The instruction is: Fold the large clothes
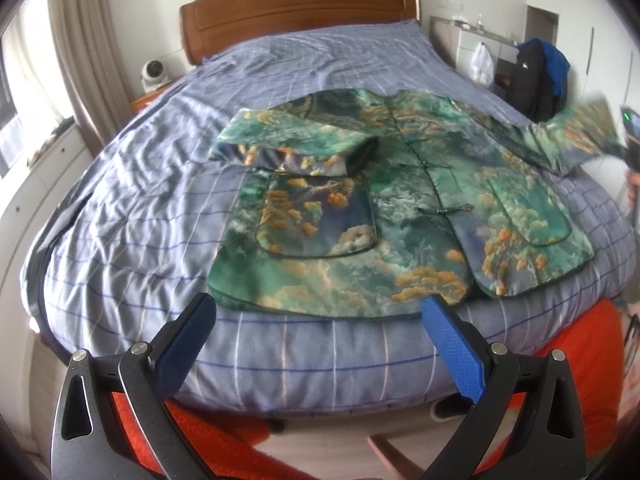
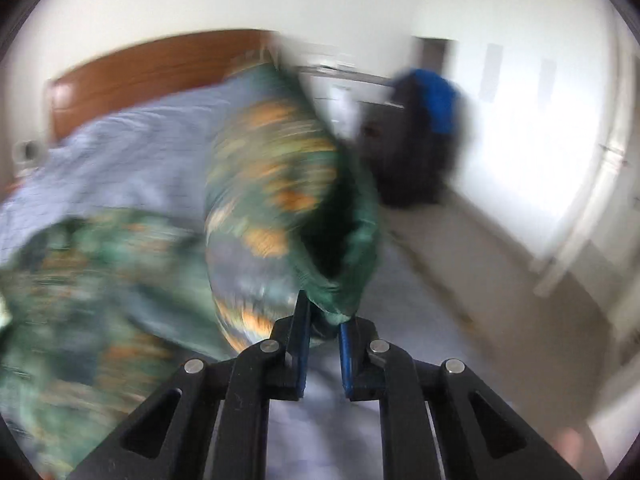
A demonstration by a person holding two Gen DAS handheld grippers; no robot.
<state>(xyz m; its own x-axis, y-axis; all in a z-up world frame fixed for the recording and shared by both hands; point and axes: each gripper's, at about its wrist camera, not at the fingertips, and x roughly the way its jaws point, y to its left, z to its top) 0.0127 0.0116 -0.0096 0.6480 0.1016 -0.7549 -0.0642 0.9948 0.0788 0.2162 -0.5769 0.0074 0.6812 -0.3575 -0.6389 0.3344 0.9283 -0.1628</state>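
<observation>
Jacket (image 1: 400, 216) on bed (image 1: 132, 208), before headboard (image 1: 296, 16)

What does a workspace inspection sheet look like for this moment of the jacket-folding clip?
Surface: bed with a wrinkled blue checked cover.
Job's things: green printed jacket lying front up; one sleeve already folded across the chest, the other sleeve lifted.
Clutter: nothing seen on the bed besides the jacket.
Grippers: left gripper open and empty at the near hem; right gripper shut on the lifted sleeve's cuff, picture blurred.
Cables: nothing seen.
Surroundings: wooden headboard, curtain, dark and blue bag, orange rug.
</observation>
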